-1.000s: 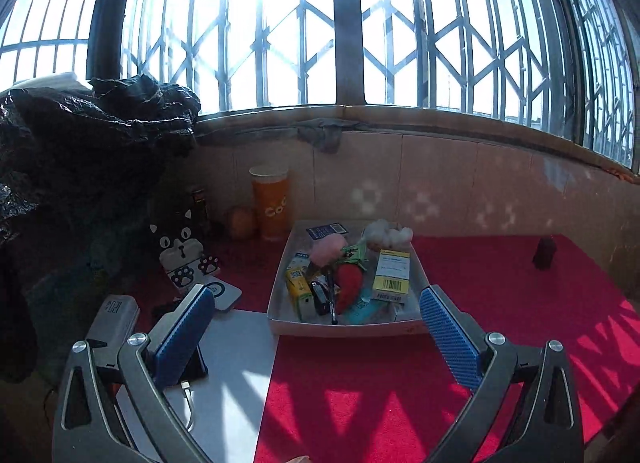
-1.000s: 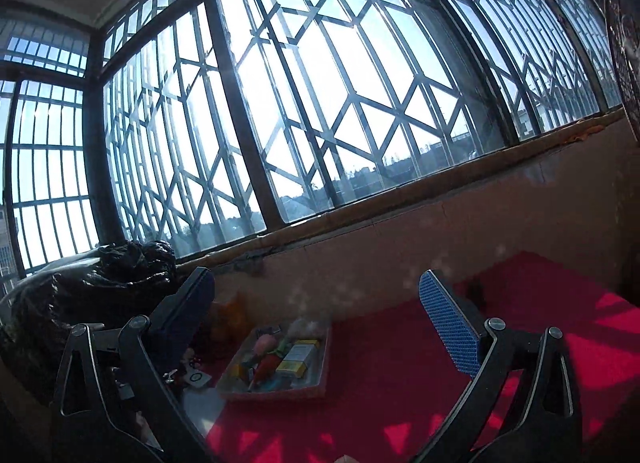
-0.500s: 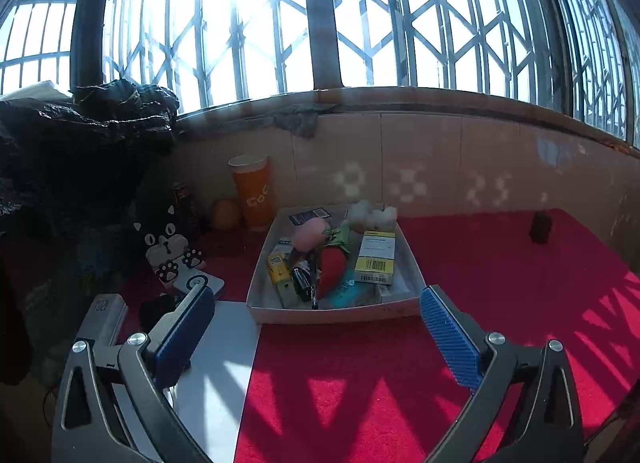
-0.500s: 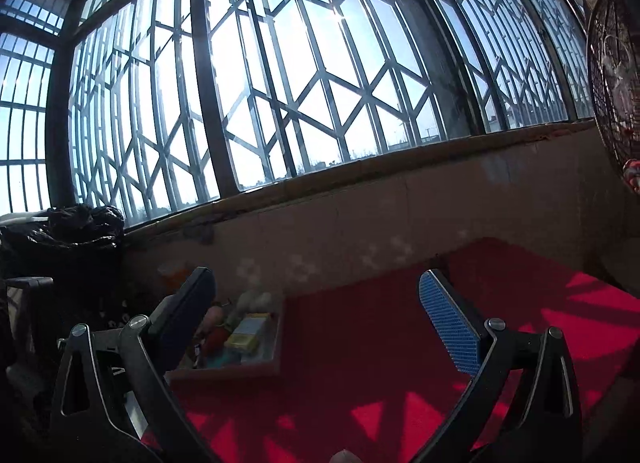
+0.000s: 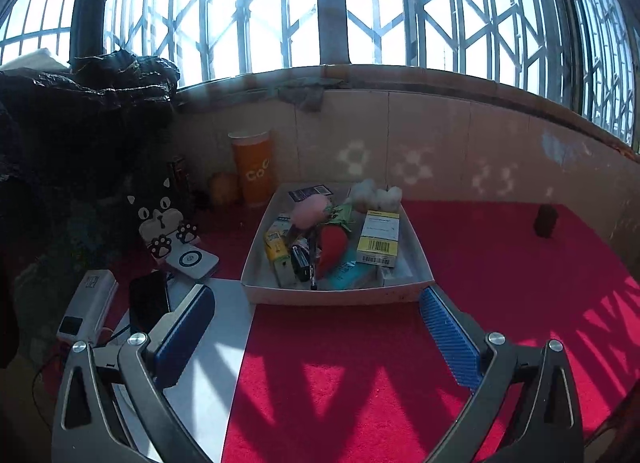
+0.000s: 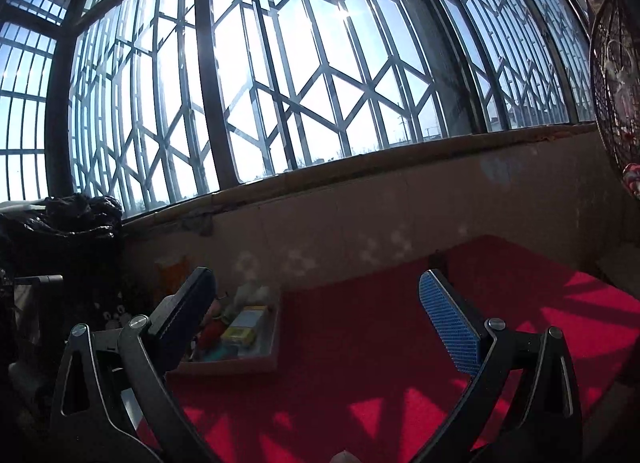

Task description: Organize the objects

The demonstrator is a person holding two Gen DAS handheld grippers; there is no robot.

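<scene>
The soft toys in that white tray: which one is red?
The strawberry-shaped plush in the middle of the tray, with a green leafy top. The round plush behind it is pink, and the fluffy one at the back is white.

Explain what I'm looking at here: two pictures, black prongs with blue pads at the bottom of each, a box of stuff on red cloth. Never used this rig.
Each picture comes from a camera on a hand-held gripper, looking along its two fingers. The left gripper and the right gripper are both open and hold nothing. The left view shows a white tray on the red cloth, holding a red strawberry toy, a yellow barcoded box and other small items. An orange cup stands behind it. The right view shows the same tray from further off.
</scene>
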